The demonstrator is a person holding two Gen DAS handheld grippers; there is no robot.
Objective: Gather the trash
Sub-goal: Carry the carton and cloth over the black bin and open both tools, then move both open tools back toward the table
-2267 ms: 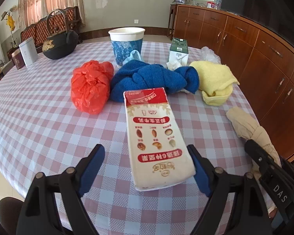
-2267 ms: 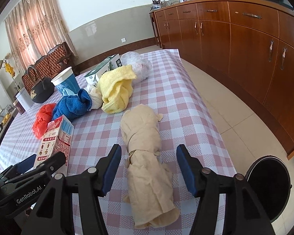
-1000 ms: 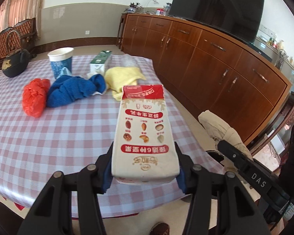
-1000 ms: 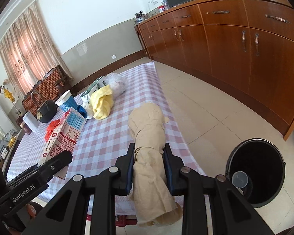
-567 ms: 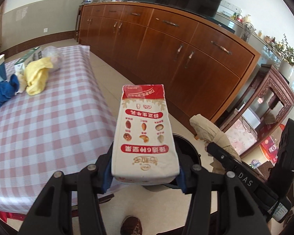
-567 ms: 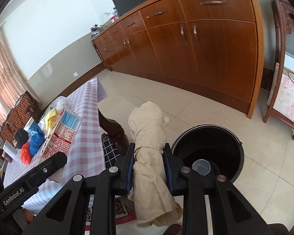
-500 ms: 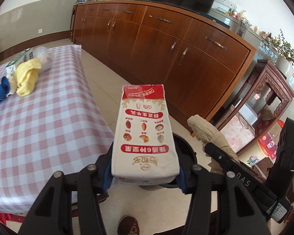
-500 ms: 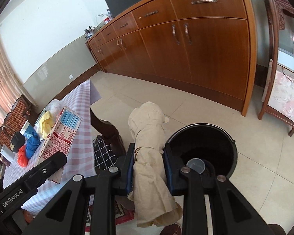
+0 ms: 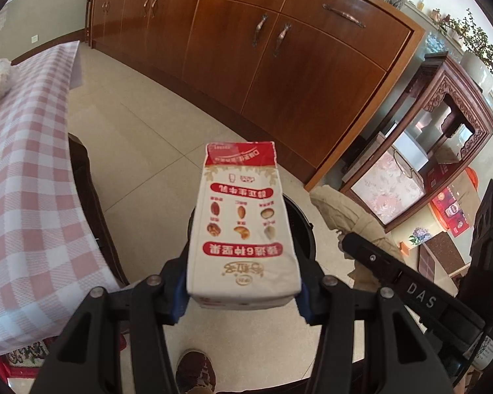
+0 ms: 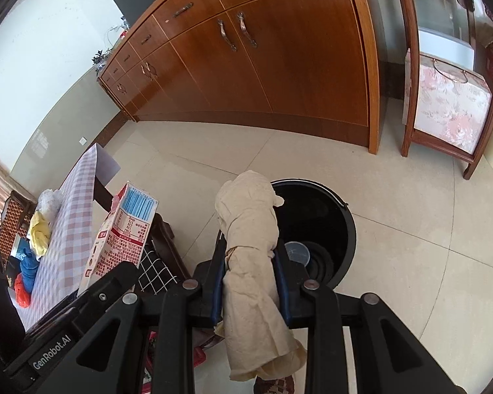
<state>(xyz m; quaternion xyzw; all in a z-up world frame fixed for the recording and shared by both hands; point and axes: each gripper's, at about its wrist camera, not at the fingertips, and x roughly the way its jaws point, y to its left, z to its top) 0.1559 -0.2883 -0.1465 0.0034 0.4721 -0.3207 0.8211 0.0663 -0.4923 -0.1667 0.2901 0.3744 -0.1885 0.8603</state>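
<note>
Left wrist view: the left gripper (image 9: 243,292) fingers clamp a white-and-red milk carton (image 9: 243,223) printed with nuts; "DAS" marks the other tool. The right gripper (image 10: 250,285), beside "GenRobot.AI", pinches a crumpled beige paper wad (image 10: 251,262). Just beyond both fingertips stands a black bin (image 10: 325,216).

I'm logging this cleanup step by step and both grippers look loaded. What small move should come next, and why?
Probably carry the right gripper a little further forward over the black bin and then open it. It is shut on the beige paper wad, whose top already overlaps the bin's rim, and the bin stands open on the floor. The left gripper, shut on the milk carton, could follow.
</note>
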